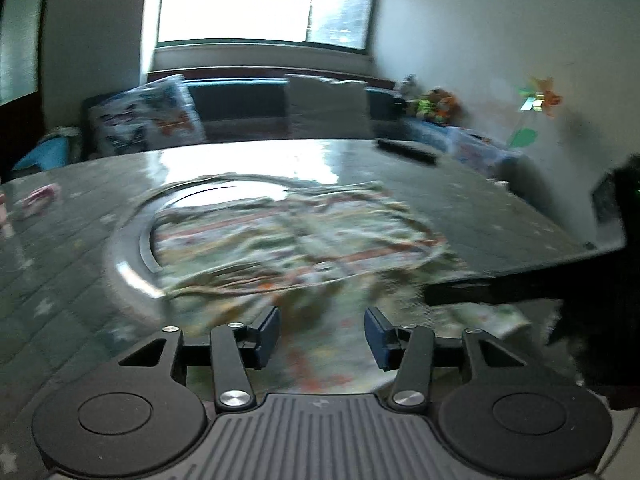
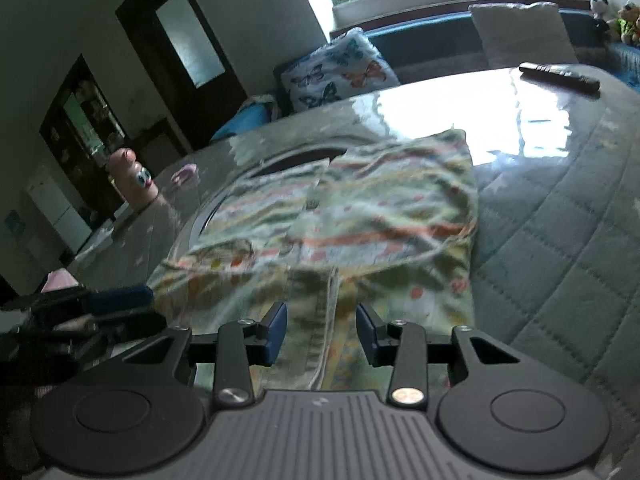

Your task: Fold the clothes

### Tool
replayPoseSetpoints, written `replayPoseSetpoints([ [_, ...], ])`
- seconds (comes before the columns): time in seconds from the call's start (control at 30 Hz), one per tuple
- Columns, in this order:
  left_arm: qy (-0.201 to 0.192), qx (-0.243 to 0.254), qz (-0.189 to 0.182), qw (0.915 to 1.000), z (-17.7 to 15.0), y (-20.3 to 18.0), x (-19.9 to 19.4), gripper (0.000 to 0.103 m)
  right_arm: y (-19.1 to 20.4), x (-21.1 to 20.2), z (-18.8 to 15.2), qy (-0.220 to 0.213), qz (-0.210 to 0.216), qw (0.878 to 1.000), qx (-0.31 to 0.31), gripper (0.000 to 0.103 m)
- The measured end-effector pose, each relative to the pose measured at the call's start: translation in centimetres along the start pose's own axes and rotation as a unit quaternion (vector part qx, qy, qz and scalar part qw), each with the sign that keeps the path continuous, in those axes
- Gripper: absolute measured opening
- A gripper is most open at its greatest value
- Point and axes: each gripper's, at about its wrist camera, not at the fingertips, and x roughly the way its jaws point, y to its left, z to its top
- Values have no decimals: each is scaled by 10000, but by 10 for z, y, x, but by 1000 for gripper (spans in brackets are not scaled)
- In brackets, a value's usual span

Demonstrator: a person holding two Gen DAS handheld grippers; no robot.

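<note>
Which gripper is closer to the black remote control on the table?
Right, though only slightly. The right gripper hovers over the garment's near edge, the remote far ahead. The left gripper sits beside it, further from the remote's side.

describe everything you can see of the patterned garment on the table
The patterned garment is soft, pale cloth with orange and green stripes and small prints, and a seamed edge runs down its middle. It lies crumpled and spread on the glossy table, partly covering a round inset, its near part towards both cameras. Both tongs, left and right, stand open over its near edge; contact is unclear.
</note>
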Motion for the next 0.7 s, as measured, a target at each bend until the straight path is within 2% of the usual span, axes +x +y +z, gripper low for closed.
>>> replayPoseSetpoints([
  [0.23,103,-319,549,9979,-10,31,-5,56,12,6,-8,103,-71,9996,-263,29],
  [0.37,152,-499,800,9954,-15,47,-7,59,14,6,-8,104,-136,9995,-284,10],
  [0.4,154,-529,832,9950,-16,49,-8,61,14,6,-8,103,-136,9995,-270,9],
  [0.7,197,-611,958,9933,-20,58,-11,71,27,-36,11,-484,-80,9980,-405,7],
])
